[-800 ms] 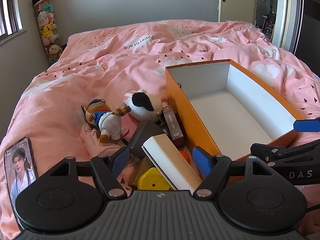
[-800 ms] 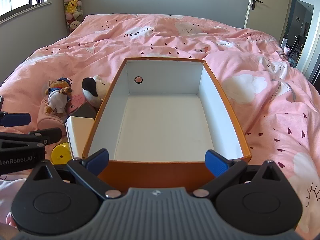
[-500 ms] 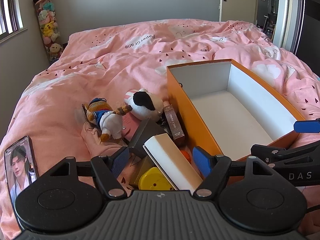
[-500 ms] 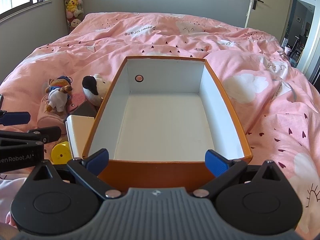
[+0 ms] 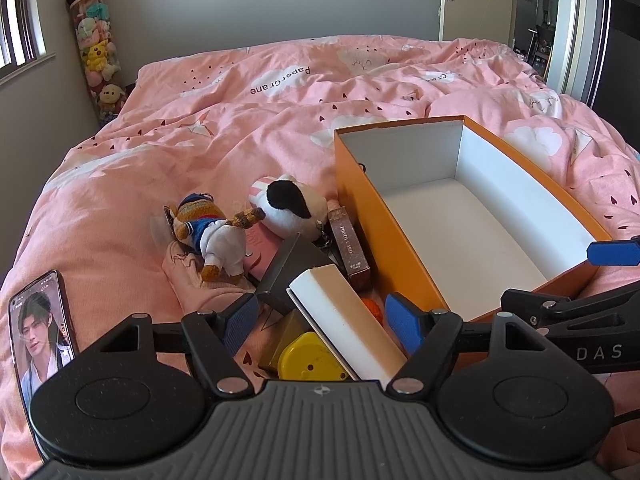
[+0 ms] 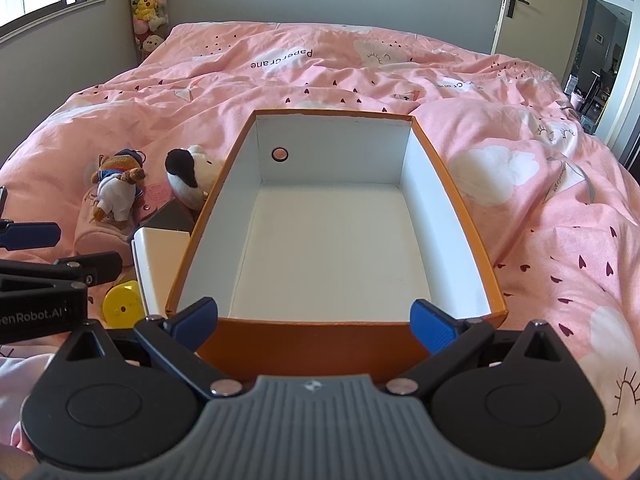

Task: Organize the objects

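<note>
An empty orange box with white inside sits on the pink bed; it also shows in the left wrist view. Left of it lies a pile: a white box, a yellow round thing, a dark grey box, a brown card box, a black-and-white plush and a bear plush. My left gripper is open, just above the white box. My right gripper is open, astride the orange box's near wall.
A phone with a lit screen lies on the bed at the left. A pink pouch lies under the bear plush. A tall holder of plush toys stands in the far left corner. A door is at the far right.
Both grippers have risen and pulled back very slightly. Nothing was taken hold of and the objects have not moved.
</note>
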